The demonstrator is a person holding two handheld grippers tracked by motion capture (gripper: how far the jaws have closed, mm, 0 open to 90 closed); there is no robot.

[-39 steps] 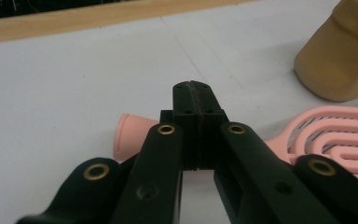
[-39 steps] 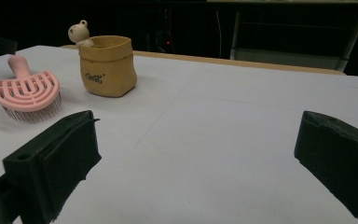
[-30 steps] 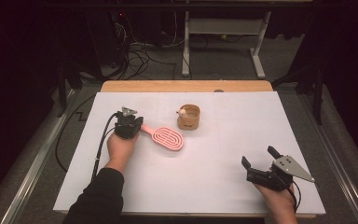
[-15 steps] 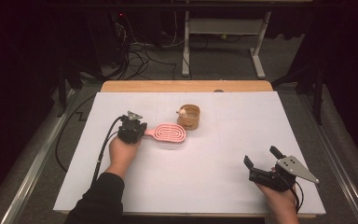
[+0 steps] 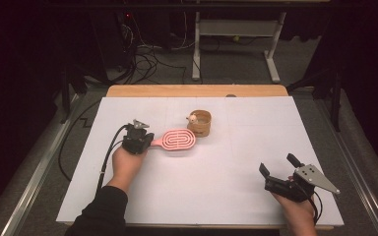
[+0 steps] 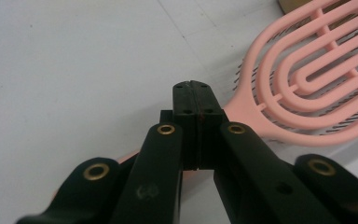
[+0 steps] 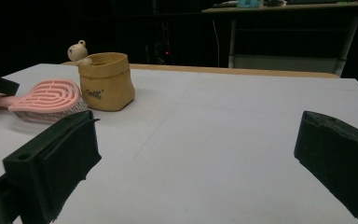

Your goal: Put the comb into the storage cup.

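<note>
My left gripper (image 5: 149, 141) is shut on the handle of a pink vented hairbrush (image 5: 178, 139). The brush head points right and lies level, just in front of a tan fabric pouch (image 5: 200, 124) with a small white bear figure (image 5: 192, 118) at its rim. In the left gripper view the jaws (image 6: 196, 100) meet over the brush handle, and the brush head (image 6: 307, 79) spreads out at the upper right. My right gripper (image 5: 277, 163) rests open near the table's front right with nothing between its pads (image 7: 200, 140). From there the hairbrush (image 7: 46, 95) and the pouch (image 7: 106, 86) show at far left.
A white sheet (image 5: 226, 162) covers the table, with a wooden strip (image 5: 197, 91) along its far edge. A black cable (image 5: 109, 152) trails from the left gripper toward the front left. Beyond the table stand a white desk frame (image 5: 234, 34) and tangled cables on the floor.
The left gripper has swung the brush head from pointing toward the front right to level, closer to the pouch. The right gripper has stayed put.
</note>
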